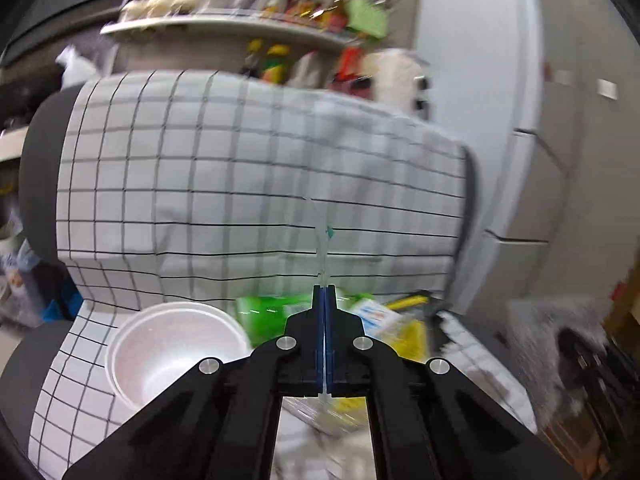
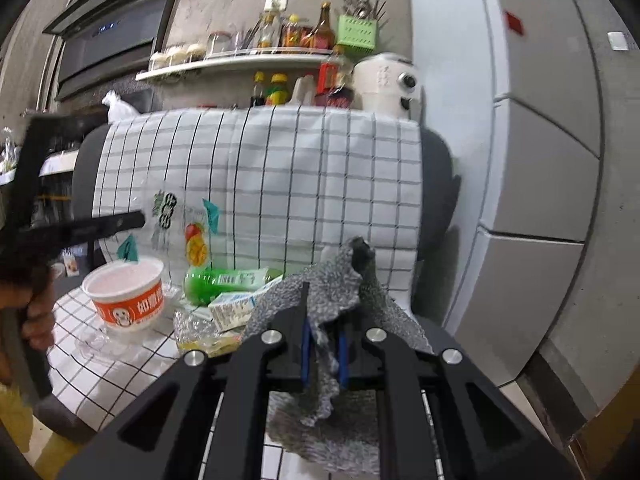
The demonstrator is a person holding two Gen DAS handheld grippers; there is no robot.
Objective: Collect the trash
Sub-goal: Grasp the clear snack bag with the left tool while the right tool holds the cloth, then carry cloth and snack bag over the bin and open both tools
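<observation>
Left wrist view — left gripper fingers pinch a clear wrapper, lifted off the checked cloth; right gripper fingers clamp a grey bag. Next, probably: wrapper into bag.

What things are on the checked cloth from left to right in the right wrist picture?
Orange and white paper noodle bowl → green plastic bottle lying on its side → small white and blue carton → crumpled grey speckled bag.
</observation>
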